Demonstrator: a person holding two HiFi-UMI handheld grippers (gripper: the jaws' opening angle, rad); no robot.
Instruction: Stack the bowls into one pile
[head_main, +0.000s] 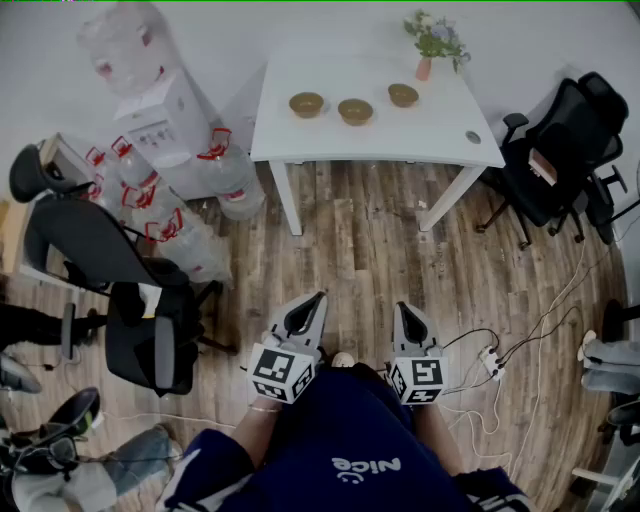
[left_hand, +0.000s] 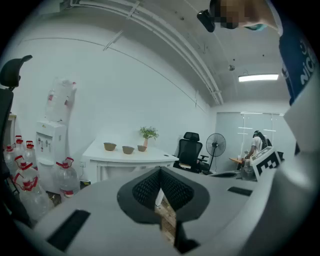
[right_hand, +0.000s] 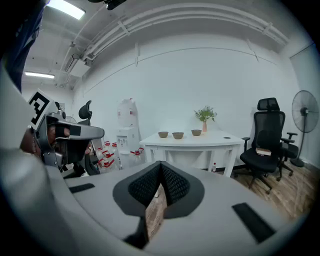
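- Left gripper (head_main: 316, 300), held low over the floorboards (head_main: 380, 250) — jaws pressed together, nothing between them.
- Right gripper (head_main: 404, 310) just beside it, likewise clenched and empty.
- Far off on the white table (head_main: 370, 140), set apart in a row: left bowl (head_main: 307, 104), middle bowl (head_main: 355, 111), right bowl (head_main: 403, 95) — too small to see inside.

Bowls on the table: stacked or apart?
Apart. The left bowl, middle bowl and right bowl stand upright in a row on the table, gaps between them, none nested.
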